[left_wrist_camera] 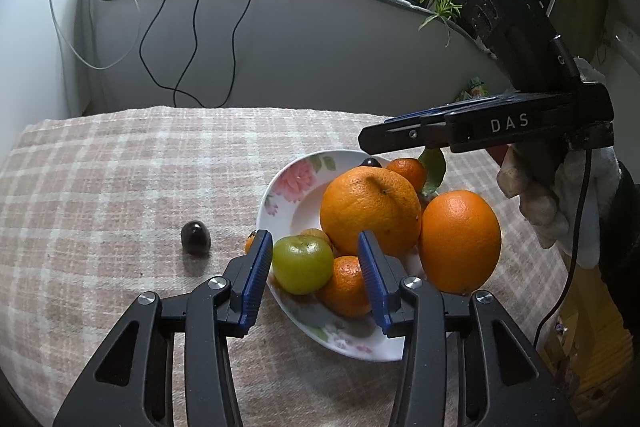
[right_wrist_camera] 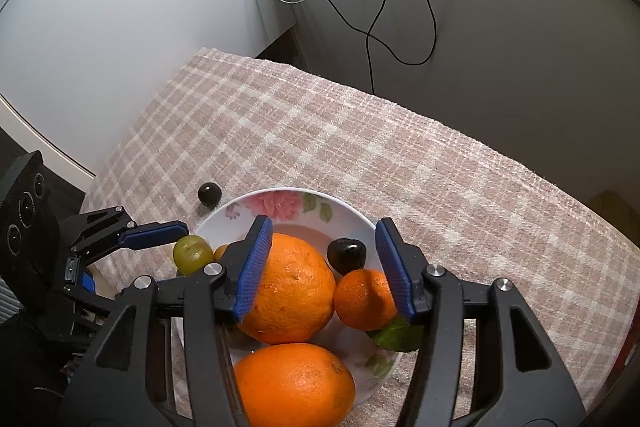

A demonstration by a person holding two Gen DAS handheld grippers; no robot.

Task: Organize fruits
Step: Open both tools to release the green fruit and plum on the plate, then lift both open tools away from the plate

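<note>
While most of the fruit is already heaped on the floral plate (left_wrist_camera: 280,187), one dark plum (left_wrist_camera: 195,237) lies alone on the checked cloth of the table (left_wrist_camera: 120,167), left of centre in the left wrist view and just off the plate's rim. That stray piece is probably what remains to be gathered, judging by how everything else is grouped.

The left hand-held gripper (left_wrist_camera: 316,253) is spread wide, holding nothing; its blue pads frame the green fruit (left_wrist_camera: 303,265) and a small tangerine (left_wrist_camera: 346,287) at the plate's near edge. From the right wrist view the green fruit (right_wrist_camera: 193,254) sits at the left rim, with one blue finger of the left hand-held gripper reaching just over it, so I judge it is either about to be taken or has simply been set there; whether the pad touches the skin I cannot tell.

The right hand-held gripper (right_wrist_camera: 324,259) is also released and empty. It hangs above the plate's middle, its pads straddling the large orange (right_wrist_camera: 286,291) and a second tangerine (right_wrist_camera: 366,299), which has a green leaf (right_wrist_camera: 398,337) beneath it. Another plum (right_wrist_camera: 346,255) rests in the plate behind them, and a second large orange (right_wrist_camera: 294,385) sits at the bottom of the frame, at the plate's near edge; whether it rests fully inside is unclear. The big oranges fill the centre, leaving smaller fruit wedged round the rim, which looks crowded enough that a careless nudge might roll something off.
</note>
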